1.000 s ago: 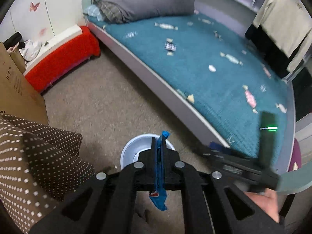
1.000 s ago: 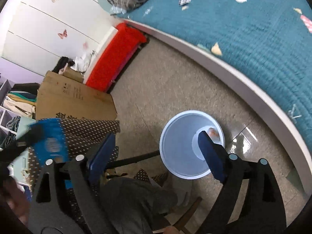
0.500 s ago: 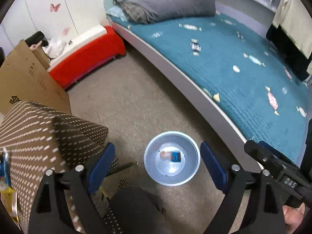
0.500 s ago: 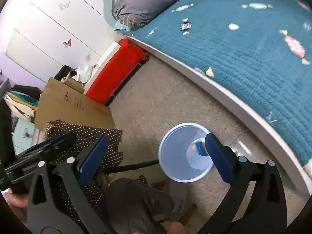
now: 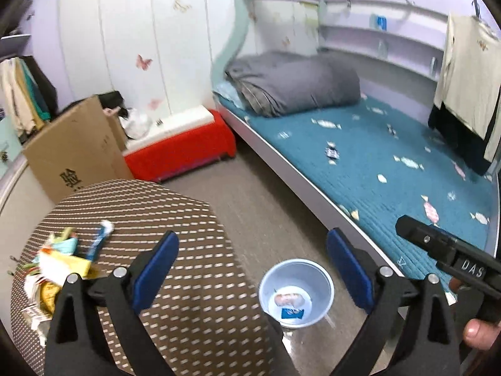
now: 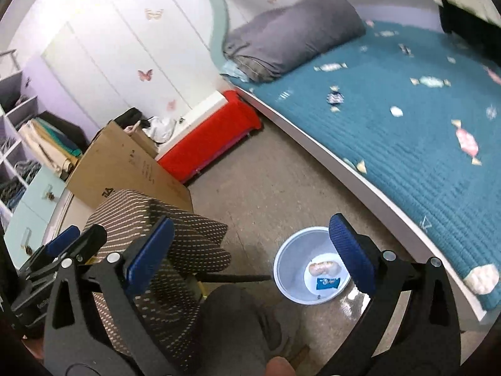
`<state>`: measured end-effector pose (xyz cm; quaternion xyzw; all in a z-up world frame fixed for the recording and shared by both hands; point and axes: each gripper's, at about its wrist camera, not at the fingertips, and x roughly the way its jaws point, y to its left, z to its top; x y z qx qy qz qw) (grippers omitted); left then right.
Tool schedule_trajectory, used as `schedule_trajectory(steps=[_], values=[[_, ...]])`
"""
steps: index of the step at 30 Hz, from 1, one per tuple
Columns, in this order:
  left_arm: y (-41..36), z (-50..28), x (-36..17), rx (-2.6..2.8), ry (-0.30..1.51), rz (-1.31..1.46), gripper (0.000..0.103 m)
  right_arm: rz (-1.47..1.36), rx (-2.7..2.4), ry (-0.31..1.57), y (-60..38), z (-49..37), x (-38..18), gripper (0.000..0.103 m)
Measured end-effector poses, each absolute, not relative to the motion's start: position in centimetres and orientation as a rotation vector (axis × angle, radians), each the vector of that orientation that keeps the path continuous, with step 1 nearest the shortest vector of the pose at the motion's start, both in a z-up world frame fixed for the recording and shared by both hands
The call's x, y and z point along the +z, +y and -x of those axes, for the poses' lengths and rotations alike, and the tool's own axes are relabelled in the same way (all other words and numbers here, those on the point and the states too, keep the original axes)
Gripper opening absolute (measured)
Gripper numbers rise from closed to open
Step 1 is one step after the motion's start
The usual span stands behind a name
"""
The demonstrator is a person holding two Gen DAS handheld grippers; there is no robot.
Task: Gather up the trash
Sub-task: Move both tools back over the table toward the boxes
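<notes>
Left wrist view, near to far. At the bottom of the frame the left gripper [image 5: 250, 266], black-armed with blue pads, has its jaws opening (already very wide); nothing lies between them and the pads touch nothing. Just beyond, at lower centre, stands the pale blue round plastic waste bin [image 5: 296, 291] on the grey floor, with a blue wrapper [image 5: 292, 313] and a printed scrap lying flat at its bottom. At lower left, the brown round table with a white-dotted cloth [image 5: 162, 219] bears a heap of crumpled multicoloured wrappers [image 5: 59, 263] near its left edge: the remaining trash nearest to hand. At right, the teal quilted bed cover [image 5: 391, 169] carries scattered candy wrappers [image 5: 430, 211], well apart from one another. Farthest, at upper centre, lies a folded grey duvet [image 5: 294, 83].

Right wrist view. The right gripper [image 6: 250, 250] is likewise spread wide and empty, above the same bin [image 6: 291, 263] at lower centre.

Handling, as a judgement: the wrappers are thin film, very light, limp and somewhat slippery, not fragile. A pinch across a twisted end or a raised crease should hold best; flat pieces on the quilt may need the pads pressed into the soft cover to catch an edge.
</notes>
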<state>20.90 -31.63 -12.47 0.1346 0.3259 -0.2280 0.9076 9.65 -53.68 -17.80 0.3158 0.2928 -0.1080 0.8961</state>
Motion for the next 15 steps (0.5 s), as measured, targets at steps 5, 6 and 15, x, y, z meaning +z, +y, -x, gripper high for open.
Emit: schedule_trajectory(steps=[5,6,15], values=[[-27.7,-19.6,-10.4,-0.447,0.631,-0.228,0.094,-0.591,-0.169,0.582,-50.2,-9.7,-15.1,0.097],[-27.0,-19.5,-10.2,-0.439,0.625,-0.221,0.094,-0.578,-0.155,0.58,-49.6,-9.8,-14.7,0.097],[-20.5,-18.7,-9.2,-0.368,0.604,-0.169,0.095,-0.495,-0.036,0.561,-44.0,-10.8,-12.5,0.097]])
